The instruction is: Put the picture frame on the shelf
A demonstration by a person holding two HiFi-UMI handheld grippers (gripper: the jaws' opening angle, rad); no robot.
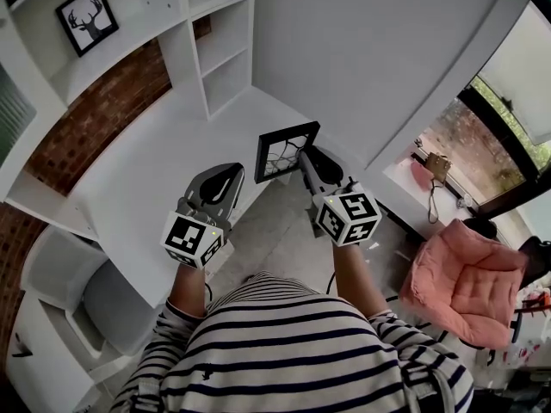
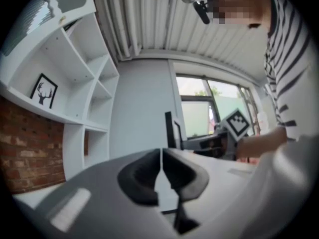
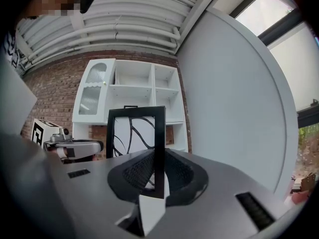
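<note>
A black picture frame with a line drawing is held upright in the air over the white desk's edge. My right gripper is shut on its right side bar; in the right gripper view the frame stands up between the jaws. My left gripper hangs a little to the left of the frame, shut, with nothing between its jaws. The white shelf unit lines the brick wall at the upper left. The frame shows edge-on in the left gripper view.
A second black frame with a deer picture stands on a shelf at upper left. The white desk lies below the shelves. A grey-white chair is at lower left, a pink cushion at right by the window.
</note>
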